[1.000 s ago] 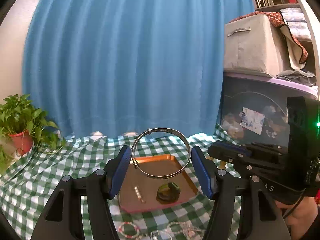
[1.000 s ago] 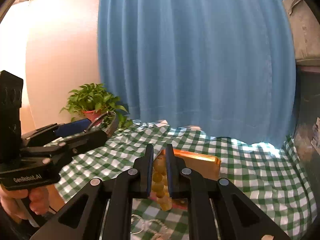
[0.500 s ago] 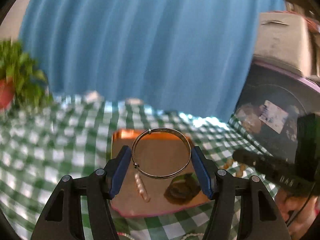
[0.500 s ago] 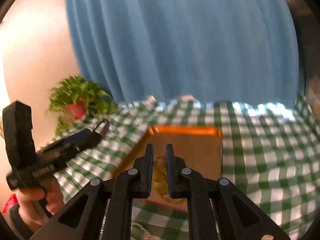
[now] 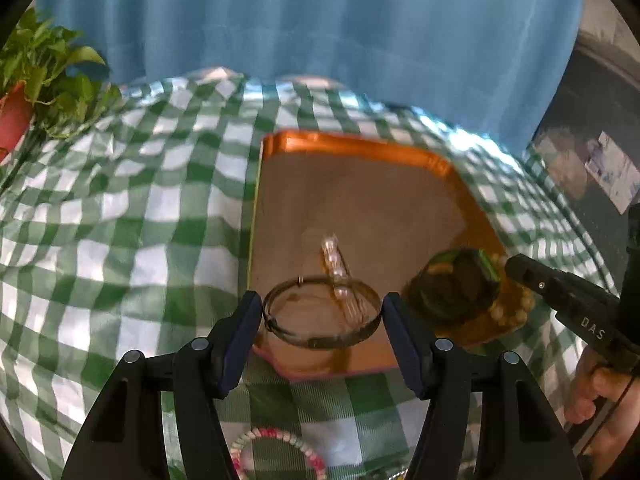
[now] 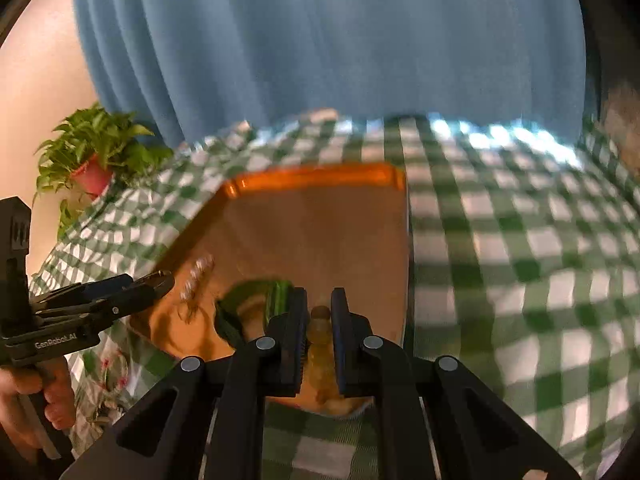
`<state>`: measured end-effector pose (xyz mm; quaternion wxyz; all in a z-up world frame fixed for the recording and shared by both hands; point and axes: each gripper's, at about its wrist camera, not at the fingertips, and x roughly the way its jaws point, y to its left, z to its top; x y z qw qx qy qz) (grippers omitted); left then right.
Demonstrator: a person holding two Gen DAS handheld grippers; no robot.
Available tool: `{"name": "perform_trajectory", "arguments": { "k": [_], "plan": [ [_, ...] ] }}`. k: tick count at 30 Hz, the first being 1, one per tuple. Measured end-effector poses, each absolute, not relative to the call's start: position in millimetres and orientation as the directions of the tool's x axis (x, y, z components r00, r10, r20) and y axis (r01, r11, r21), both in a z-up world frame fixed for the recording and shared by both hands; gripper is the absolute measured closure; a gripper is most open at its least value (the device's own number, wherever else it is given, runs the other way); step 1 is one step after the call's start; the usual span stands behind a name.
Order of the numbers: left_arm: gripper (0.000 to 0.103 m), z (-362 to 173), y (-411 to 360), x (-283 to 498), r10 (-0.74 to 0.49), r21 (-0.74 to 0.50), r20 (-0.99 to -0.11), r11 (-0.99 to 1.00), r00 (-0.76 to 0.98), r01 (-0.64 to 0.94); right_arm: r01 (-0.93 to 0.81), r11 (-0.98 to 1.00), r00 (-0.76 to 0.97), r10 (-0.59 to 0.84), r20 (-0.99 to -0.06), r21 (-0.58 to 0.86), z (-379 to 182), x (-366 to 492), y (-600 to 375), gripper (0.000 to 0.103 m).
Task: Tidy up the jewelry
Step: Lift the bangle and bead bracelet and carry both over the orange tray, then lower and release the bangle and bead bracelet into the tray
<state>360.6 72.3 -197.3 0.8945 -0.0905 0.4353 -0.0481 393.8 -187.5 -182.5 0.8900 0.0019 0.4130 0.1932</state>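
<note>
- Left gripper (image 5: 322,312): jaws set wide, clamped on a silver bangle (image 5: 320,312) held across its width between the blue pads; the ring lies roughly flat over the near edge of the orange tray (image 5: 360,148)
- Right gripper (image 6: 319,316): jaws nearly closed, pinching a strand of amber beads (image 6: 320,334) that hangs between the pads above the near right part of the tray (image 6: 312,178)
- Left wrist view only: a pearl bar piece (image 5: 335,258) lies on the tray floor just behind the bangle; a pink and white bead bracelet (image 5: 276,450) lies on the green checked tablecloth (image 5: 120,220) near the lower frame edge, outside the tray
- Left wrist view: the amber beads (image 5: 516,308) appear as a loop beside a dark green bangle (image 5: 460,284) at the tray's near right corner, under the tip of the right gripper (image 5: 516,266); contact with the tray cannot be determined
- Right wrist view: the dark green bangle (image 6: 256,304) sits just left of the pads, blurred; the left gripper (image 6: 160,280) enters from the left, held by a hand (image 6: 36,396)
- Both views: a potted plant (image 6: 94,156) stands at the far left and a blue curtain (image 5: 320,32) hangs behind the table
</note>
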Motion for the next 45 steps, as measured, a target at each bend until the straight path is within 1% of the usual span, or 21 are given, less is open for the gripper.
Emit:
{"name": "perform_trajectory", "arguments": {
  "k": [3, 10, 14, 18, 24, 26, 27, 29, 30, 31, 32, 33, 34, 35, 37, 40, 42, 45],
  "plan": [
    [0.04, -206, 66, 363, -0.161, -0.184, -0.794, 0.983, 0.586, 0.021, -0.336, 0.928, 0.555, 0.334, -0.762, 0.162, -192, 392, -186, 0.092],
    [0.04, -212, 62, 371, -0.157, -0.177, -0.8, 0.984, 0.579, 0.021, -0.34, 0.925, 0.52, 0.335, -0.786, 0.169, -205, 386, -175, 0.092],
    [0.04, -213, 61, 380, -0.138, -0.154, -0.799, 0.988, 0.585, 0.023, -0.353, 0.921, 0.516, 0.338, -0.788, 0.164, -205, 389, -168, 0.092],
    [0.04, -217, 59, 390, -0.154, -0.171, -0.799, 0.985, 0.581, 0.027, -0.352, 0.921, 0.516, 0.338, -0.787, 0.165, -208, 397, -165, 0.092],
    [0.04, -219, 47, 399, -0.092, -0.08, -0.797, 0.996, 0.597, 0.047, -0.336, 0.925, 0.52, 0.34, -0.784, 0.179, -210, 408, -170, 0.092],
    [0.04, -219, 47, 401, -0.091, -0.082, -0.798, 0.996, 0.595, 0.041, -0.344, 0.927, 0.532, 0.321, -0.783, 0.146, -210, 408, -167, 0.092],
    [0.04, -219, 47, 402, -0.089, -0.087, -0.803, 0.996, 0.589, 0.033, -0.345, 0.93, 0.537, 0.309, -0.785, 0.131, -209, 408, -166, 0.092],
    [0.035, -216, 48, 402, -0.107, -0.119, -0.81, 0.993, 0.576, 0.018, -0.341, 0.932, 0.545, 0.305, -0.781, 0.127, -205, 405, -166, 0.092],
    [0.029, -215, 48, 401, -0.134, -0.143, -0.808, 0.989, 0.574, 0.03, -0.344, 0.929, 0.547, 0.316, -0.776, 0.135, -203, 404, -166, 0.089],
    [0.027, -213, 47, 399, -0.144, -0.147, -0.804, 0.988, 0.577, 0.041, -0.35, 0.926, 0.548, 0.326, -0.77, 0.143, -201, 401, -167, 0.083],
    [0.024, -212, 44, 397, -0.121, -0.123, -0.805, 0.992, 0.581, 0.036, -0.356, 0.923, 0.551, 0.334, -0.765, 0.147, -199, 398, -168, 0.078],
    [0.021, -211, 42, 394, -0.101, -0.1, -0.803, 0.994, 0.587, 0.034, -0.349, 0.928, 0.563, 0.32, -0.761, 0.132, -198, 395, -169, 0.068],
    [0.02, -210, 40, 392, -0.088, -0.084, -0.8, 0.996, 0.594, 0.035, -0.343, 0.931, 0.571, 0.311, -0.76, 0.123, -198, 392, -170, 0.055],
    [0.018, -209, 39, 389, -0.085, -0.077, -0.798, 0.996, 0.596, 0.039, -0.334, 0.935, 0.581, 0.301, -0.756, 0.116, -197, 388, -172, 0.049],
    [0.016, -207, 36, 384, -0.097, -0.082, -0.795, 0.995, 0.598, 0.052, -0.319, 0.94, 0.584, 0.295, -0.756, 0.121, -197, 384, -176, 0.024],
    [0.013, -202, 34, 375, -0.112, -0.092, -0.778, 0.994, 0.618, 0.064, -0.33, 0.934, 0.578, 0.313, -0.754, 0.135, -195, 373, -178, 0.013],
    [0.013, -200, 33, 369, -0.104, -0.085, -0.772, 0.995, 0.627, 0.061, -0.339, 0.936, 0.589, 0.294, -0.753, 0.1, -193, 366, -175, 0.007],
    [0.013, -195, 29, 355, -0.098, -0.063, -0.766, 0.995, 0.636, 0.077, -0.317, 0.948, 0.613, 0.216, -0.76, 0.013, -190, 356, -171, 0.006]
  ]
}}
